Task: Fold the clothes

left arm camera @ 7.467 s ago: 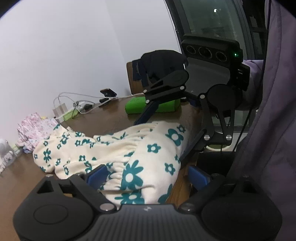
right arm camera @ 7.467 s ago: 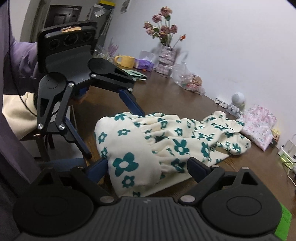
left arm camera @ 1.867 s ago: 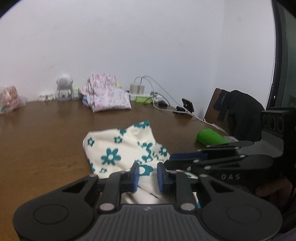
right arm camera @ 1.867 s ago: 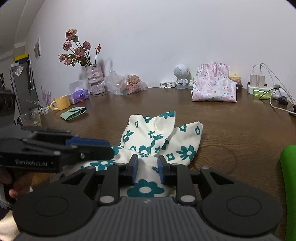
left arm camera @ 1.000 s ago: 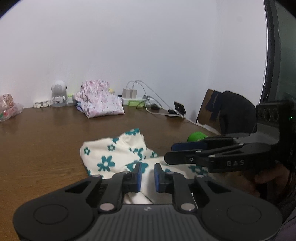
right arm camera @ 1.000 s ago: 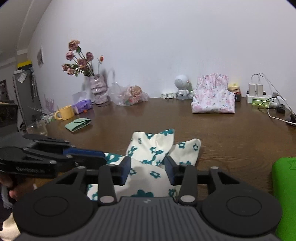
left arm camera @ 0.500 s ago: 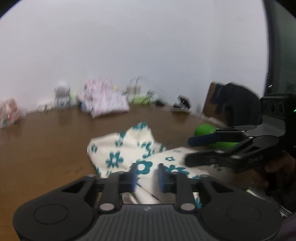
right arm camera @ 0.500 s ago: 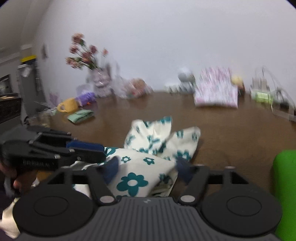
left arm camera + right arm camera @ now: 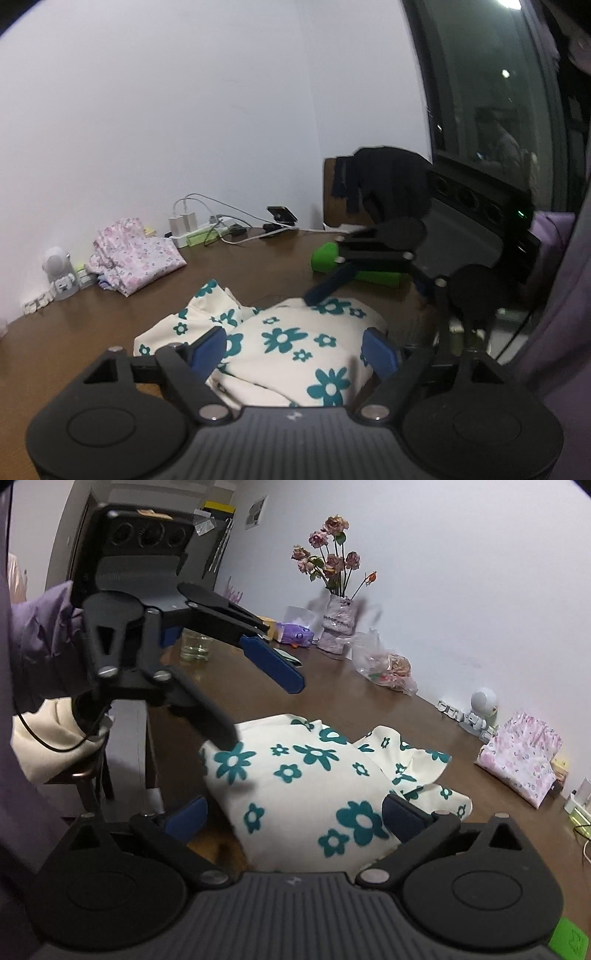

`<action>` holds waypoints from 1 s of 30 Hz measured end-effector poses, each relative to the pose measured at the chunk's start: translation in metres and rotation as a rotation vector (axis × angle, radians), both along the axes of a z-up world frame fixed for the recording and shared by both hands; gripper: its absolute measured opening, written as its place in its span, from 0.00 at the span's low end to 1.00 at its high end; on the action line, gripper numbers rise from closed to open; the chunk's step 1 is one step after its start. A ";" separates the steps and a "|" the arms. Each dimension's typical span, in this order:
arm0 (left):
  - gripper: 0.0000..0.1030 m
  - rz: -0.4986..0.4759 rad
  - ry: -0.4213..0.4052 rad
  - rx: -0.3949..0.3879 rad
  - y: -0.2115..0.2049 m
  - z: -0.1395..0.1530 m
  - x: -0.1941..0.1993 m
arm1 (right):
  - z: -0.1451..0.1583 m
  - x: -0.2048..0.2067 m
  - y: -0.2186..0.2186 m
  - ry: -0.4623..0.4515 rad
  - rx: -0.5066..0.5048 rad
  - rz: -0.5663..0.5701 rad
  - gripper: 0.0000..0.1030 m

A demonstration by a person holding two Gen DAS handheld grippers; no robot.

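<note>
The left gripper has its blue-padded fingers spreading apart, and the cream cloth garment printed with teal flowers bulges up between them at the bottom centre of the left wrist view, neither pad pressing on it. The right gripper is also opening, its fingers wide on either side of the same garment, which fills the lower middle of the right wrist view. The folded bundle lies on the brown wooden counter at its near edge, with ruffled hems spilling toward the far side.

Each gripper shows in the other's view, tilted and pointing slightly down. The right one comes in from the right of the left wrist view, one blue finger tip touching the top of the cloth. The left one reaches in from the upper left of the right wrist view, held out of a purple sleeve, its lower finger resting on the cloth's corner.

Farther off, a clear drinking glass stands at the upper left; whether it holds liquid I cannot tell. A patterned vase holds dried pink roses. A folded pink floral garment lies at the right, near a small white robot figure.
</note>
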State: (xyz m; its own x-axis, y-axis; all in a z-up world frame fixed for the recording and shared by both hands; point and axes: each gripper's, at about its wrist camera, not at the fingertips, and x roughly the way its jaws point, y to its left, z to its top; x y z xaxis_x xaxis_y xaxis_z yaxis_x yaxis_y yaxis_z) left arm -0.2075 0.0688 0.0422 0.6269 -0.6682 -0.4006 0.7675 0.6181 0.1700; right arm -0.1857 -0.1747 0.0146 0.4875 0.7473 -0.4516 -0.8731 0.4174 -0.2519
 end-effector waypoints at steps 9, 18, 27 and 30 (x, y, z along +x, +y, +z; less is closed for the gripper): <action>0.78 -0.026 -0.033 0.117 -0.004 -0.015 0.000 | -0.010 0.012 0.016 -0.035 -0.076 -0.005 1.00; 0.79 -0.082 -0.123 0.201 -0.002 -0.018 -0.012 | -0.010 0.030 0.025 0.081 -0.129 0.010 0.92; 0.80 -0.156 -0.228 0.272 0.001 -0.021 -0.038 | 0.007 0.036 0.024 0.251 -0.203 0.118 0.79; 0.86 -0.194 -0.216 0.270 0.003 -0.022 -0.047 | 0.011 0.019 0.029 0.245 -0.256 0.172 0.79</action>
State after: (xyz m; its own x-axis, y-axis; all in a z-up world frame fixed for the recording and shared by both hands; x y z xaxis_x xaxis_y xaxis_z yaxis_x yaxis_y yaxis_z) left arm -0.2542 0.0718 0.0202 0.5888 -0.6708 -0.4509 0.7941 0.3761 0.4774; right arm -0.1666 -0.1455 0.0253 0.2194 0.6569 -0.7213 -0.9721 0.2103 -0.1042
